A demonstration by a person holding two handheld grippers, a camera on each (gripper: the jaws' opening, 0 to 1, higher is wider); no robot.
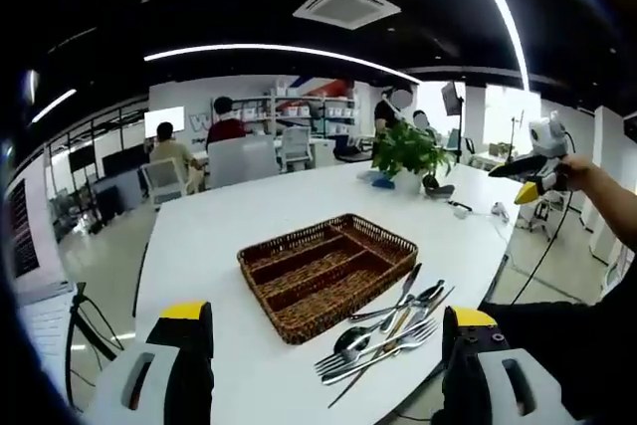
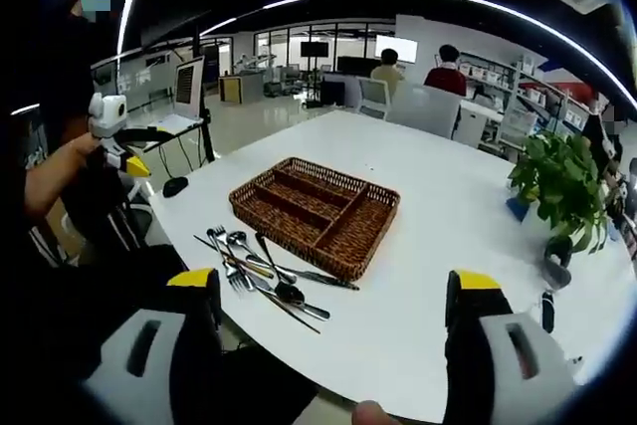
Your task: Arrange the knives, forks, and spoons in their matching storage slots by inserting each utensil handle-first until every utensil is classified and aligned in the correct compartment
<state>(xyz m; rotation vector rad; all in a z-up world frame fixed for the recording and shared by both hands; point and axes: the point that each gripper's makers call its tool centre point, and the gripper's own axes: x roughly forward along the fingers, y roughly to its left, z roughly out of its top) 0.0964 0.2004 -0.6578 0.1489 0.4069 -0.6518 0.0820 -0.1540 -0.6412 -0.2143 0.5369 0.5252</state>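
Both grippers are held above the table with jaws wide apart and nothing between them.

The left gripper (image 1: 323, 340) and right gripper (image 2: 333, 311) are raised off the white table (image 1: 249, 216). A wicker tray (image 1: 326, 271) is seen mid-table, its compartments bare. The cutlery (image 1: 383, 330) is piled just beside the tray, toward the table's near edge. Bare tabletop is seen around the tray; a plant (image 1: 408, 151) is set well apart at the far edge.

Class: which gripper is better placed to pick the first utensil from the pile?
Probably left, narrowly: the utensil pile reaches down between the open jaws of the left gripper; from the right gripper it lies farther ahead.
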